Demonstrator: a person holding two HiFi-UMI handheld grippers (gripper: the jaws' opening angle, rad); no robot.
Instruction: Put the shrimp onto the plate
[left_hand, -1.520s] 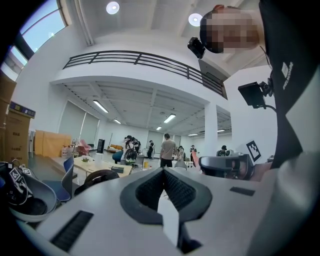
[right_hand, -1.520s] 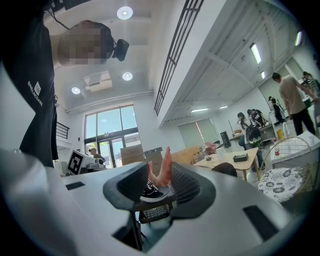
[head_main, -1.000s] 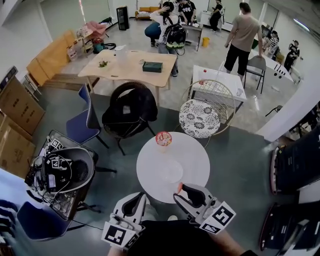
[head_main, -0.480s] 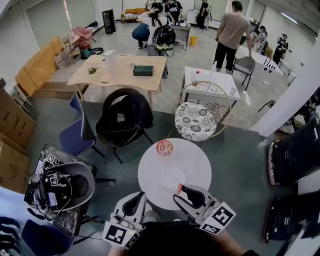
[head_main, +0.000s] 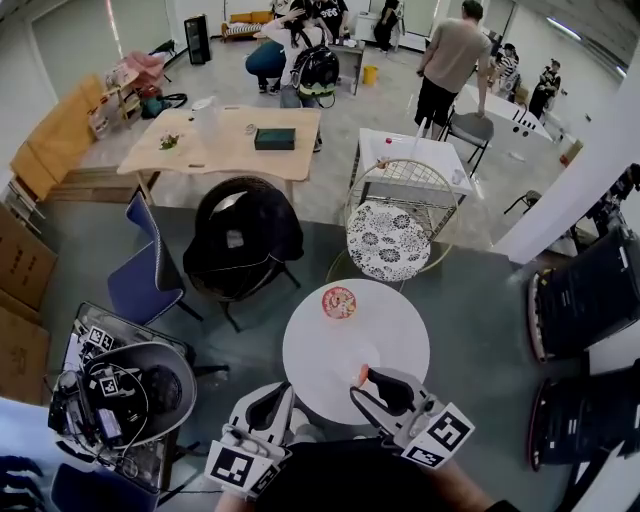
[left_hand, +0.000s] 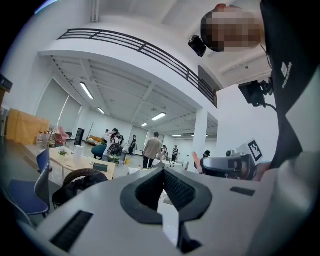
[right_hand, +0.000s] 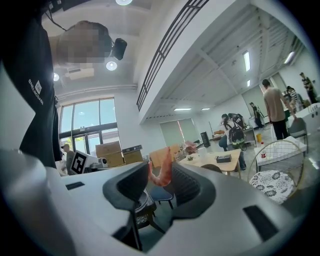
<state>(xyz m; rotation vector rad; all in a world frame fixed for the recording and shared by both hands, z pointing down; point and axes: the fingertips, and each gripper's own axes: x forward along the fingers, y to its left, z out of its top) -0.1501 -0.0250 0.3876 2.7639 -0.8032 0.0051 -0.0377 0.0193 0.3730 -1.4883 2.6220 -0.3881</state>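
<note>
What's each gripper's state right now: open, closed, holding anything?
Left gripper: closed, nothing between its jaws.
Right gripper: closed on the shrimp.

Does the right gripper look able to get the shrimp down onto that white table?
Probably yes. The right gripper, shut on the shrimp, hangs above the near edge of the table, and nothing shows between them. A red round dish sits at the table's far side, out of the way.
</note>
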